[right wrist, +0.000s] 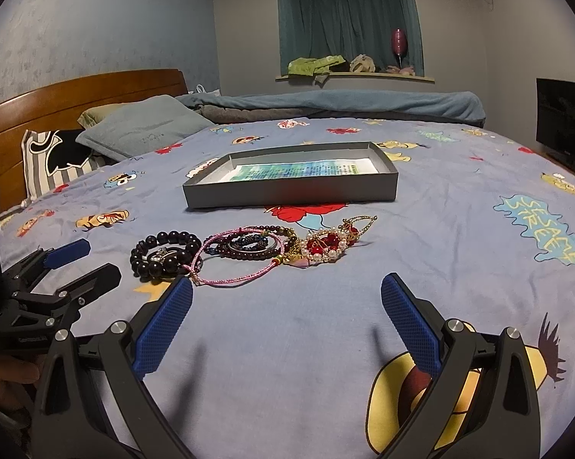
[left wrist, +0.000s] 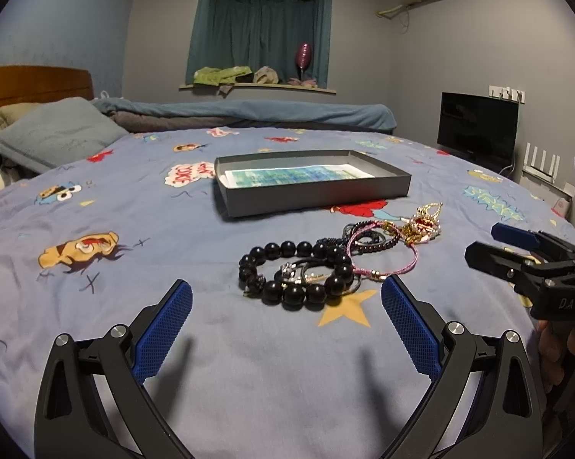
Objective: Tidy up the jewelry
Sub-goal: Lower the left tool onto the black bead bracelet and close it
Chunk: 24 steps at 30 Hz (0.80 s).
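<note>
A pile of jewelry lies on the bed sheet: a black bead bracelet (left wrist: 299, 273) (right wrist: 165, 254), a pink cord bracelet (left wrist: 387, 256) (right wrist: 237, 264), dark braided bracelets (left wrist: 367, 235) (right wrist: 249, 244) and a red and pearl gold piece (left wrist: 423, 225) (right wrist: 327, 244). A shallow grey box (left wrist: 310, 191) (right wrist: 291, 189) with a blue-green printed sheet inside sits just behind the pile. My left gripper (left wrist: 286, 317) (right wrist: 83, 264) is open and empty just short of the black beads. My right gripper (right wrist: 286, 317) (left wrist: 490, 244) is open and empty, near the pile's right side.
Pillows (right wrist: 142, 126) and a wooden headboard (right wrist: 77, 91) are at the left. A folded blue blanket (left wrist: 249, 111) lies along the far edge. A black monitor (left wrist: 478, 126) stands off the bed at the right.
</note>
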Each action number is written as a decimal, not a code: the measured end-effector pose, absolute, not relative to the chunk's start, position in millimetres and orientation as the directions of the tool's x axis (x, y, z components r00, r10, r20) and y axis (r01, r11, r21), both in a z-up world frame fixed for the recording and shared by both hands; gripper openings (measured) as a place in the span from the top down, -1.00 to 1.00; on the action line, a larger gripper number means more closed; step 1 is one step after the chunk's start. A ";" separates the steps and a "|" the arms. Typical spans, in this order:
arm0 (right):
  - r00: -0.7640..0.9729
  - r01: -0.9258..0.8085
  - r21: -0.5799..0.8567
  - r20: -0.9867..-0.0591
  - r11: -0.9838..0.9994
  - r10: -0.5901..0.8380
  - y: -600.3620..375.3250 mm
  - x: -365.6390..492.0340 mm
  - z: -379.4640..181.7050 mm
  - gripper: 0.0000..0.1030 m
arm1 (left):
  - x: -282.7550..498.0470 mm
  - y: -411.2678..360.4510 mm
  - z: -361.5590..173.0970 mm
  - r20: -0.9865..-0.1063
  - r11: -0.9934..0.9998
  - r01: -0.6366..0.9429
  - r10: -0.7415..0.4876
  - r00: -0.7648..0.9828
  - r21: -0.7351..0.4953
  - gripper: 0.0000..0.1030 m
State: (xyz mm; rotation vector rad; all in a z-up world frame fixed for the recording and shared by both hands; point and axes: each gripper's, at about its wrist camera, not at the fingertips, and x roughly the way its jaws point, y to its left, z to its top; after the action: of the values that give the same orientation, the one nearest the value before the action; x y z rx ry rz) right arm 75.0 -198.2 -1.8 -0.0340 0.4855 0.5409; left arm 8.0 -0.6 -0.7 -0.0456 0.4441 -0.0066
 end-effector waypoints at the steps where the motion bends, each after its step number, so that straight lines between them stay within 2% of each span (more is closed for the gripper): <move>1: 0.743 -0.504 0.099 -0.458 0.858 0.489 -197.2 76.0 -1.4 -0.90 | 10.7 -0.7 1.8 -0.436 0.999 -0.002 -0.019 0.900 -0.047 -0.91; 4: 0.743 -0.504 0.089 -0.463 0.859 0.484 -194.6 77.1 -1.3 -0.89 | 21.9 2.5 7.7 -0.472 0.998 0.008 -0.034 0.881 -0.059 -0.82; 6: 0.741 -0.506 0.088 -0.465 0.858 0.485 -194.2 78.1 -1.1 -0.79 | 33.7 9.5 10.1 -0.511 0.996 0.025 -0.065 0.857 -0.085 -0.49; 9: 0.738 -0.502 0.089 -0.474 0.861 0.480 -195.0 81.2 -0.6 -0.70 | 49.2 15.8 7.1 -0.567 0.991 0.040 -0.104 0.818 -0.124 -0.17; 13: 0.741 -0.495 0.087 -0.478 0.865 0.472 -196.6 86.6 1.3 -0.67 | 67.3 23.9 3.8 -0.603 0.987 0.048 -0.131 0.787 -0.152 -0.04; 15: 0.744 -0.489 0.079 -0.482 0.869 0.462 -197.1 90.7 2.7 -0.54 | 76.4 28.2 2.1 -0.617 0.986 0.046 -0.137 0.775 -0.161 0.09; 20: 0.749 -0.455 0.087 -0.502 0.886 0.433 -204.5 111.3 9.1 -0.38 | 94.9 38.1 -5.5 -0.654 0.980 0.035 -0.156 0.740 -0.194 0.15; 24: 0.730 -0.431 0.135 -0.529 0.892 0.432 -213.2 135.7 10.1 -0.23 | 102.3 42.8 -13.9 -0.670 0.974 0.033 -0.179 0.721 -0.225 0.48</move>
State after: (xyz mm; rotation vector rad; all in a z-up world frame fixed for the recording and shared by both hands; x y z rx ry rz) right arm 135.7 -213.2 10.1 0.0033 0.5831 0.4751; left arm 102.3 42.8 -13.9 -0.2034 0.7583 -0.1180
